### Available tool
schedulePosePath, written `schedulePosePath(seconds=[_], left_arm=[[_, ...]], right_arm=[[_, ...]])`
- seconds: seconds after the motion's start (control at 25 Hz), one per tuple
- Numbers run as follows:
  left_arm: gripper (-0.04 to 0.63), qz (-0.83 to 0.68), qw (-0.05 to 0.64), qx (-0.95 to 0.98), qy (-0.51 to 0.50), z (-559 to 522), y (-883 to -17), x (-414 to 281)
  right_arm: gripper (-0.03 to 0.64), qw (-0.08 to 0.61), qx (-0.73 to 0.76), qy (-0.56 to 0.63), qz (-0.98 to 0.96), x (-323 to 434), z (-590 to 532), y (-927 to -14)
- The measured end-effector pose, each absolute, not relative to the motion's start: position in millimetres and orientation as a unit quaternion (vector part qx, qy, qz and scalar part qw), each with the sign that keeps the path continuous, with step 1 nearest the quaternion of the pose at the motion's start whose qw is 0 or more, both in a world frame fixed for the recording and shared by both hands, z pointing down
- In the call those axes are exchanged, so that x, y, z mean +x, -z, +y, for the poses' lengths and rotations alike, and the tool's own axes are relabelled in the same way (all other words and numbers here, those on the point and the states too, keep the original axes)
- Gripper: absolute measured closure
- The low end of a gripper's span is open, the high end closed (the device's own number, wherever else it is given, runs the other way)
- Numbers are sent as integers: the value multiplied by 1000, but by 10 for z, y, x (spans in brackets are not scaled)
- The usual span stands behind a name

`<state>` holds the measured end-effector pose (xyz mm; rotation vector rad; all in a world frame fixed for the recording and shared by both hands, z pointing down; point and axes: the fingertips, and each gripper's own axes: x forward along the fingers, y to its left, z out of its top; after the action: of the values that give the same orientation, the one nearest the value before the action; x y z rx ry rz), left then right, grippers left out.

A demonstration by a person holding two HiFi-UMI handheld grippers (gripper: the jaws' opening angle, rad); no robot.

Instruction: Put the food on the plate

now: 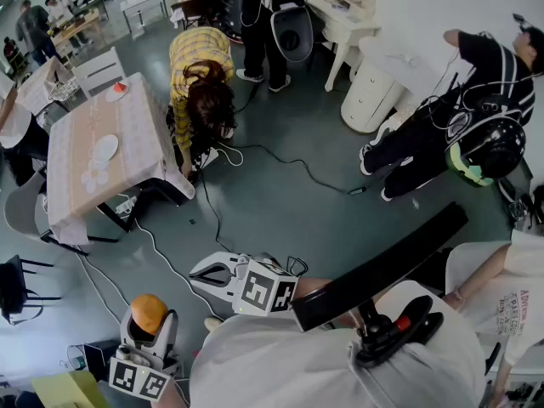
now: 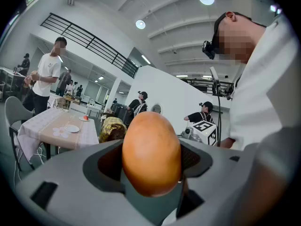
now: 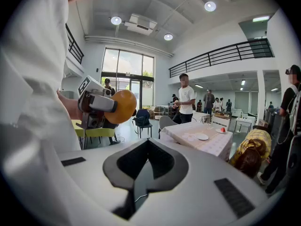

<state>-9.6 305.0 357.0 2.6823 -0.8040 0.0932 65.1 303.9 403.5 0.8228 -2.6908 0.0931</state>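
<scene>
A smooth orange-brown rounded food item [image 2: 151, 145] fills the middle of the left gripper view, and my left gripper [image 2: 151, 167] is shut on it, its dark pads pressing on both sides. In the head view the same food item [image 1: 149, 311] shows at the bottom left in the left gripper [image 1: 150, 323]. My right gripper [image 1: 209, 273] is held in front of me, shut and empty; its jaws [image 3: 146, 166] meet in the right gripper view. A white plate [image 1: 104, 148] lies on the cloth-covered table [image 1: 136, 134] at the far left, and shows as the plate [image 3: 203, 137] in the right gripper view.
A person in a yellow checked shirt [image 1: 197, 66] crouches beside the table. Cables [image 1: 280, 161] run across the grey floor. A second plate with something red [image 1: 116, 92] sits at the table's far end. A person in black [image 1: 459, 117] bends at the right.
</scene>
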Motion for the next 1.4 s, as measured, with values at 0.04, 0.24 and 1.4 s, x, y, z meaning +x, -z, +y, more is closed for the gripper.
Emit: schedulePosePath(seconds=[0.04,0.24,1.4], left_arm=[[264,-285,166,943,-33,3062,-3577,-100],[264,-291,165,942,-33,3086,-3614,-106],[264,-271,194,942,-47,1818,-3743,-180]], right_arm=[[604,163,287,-32,-943,653,3056,-4033],[605,161,286,-31,-944,660,3074,-4087],[500,188,308,-12,-933,590,1925,-3965]])
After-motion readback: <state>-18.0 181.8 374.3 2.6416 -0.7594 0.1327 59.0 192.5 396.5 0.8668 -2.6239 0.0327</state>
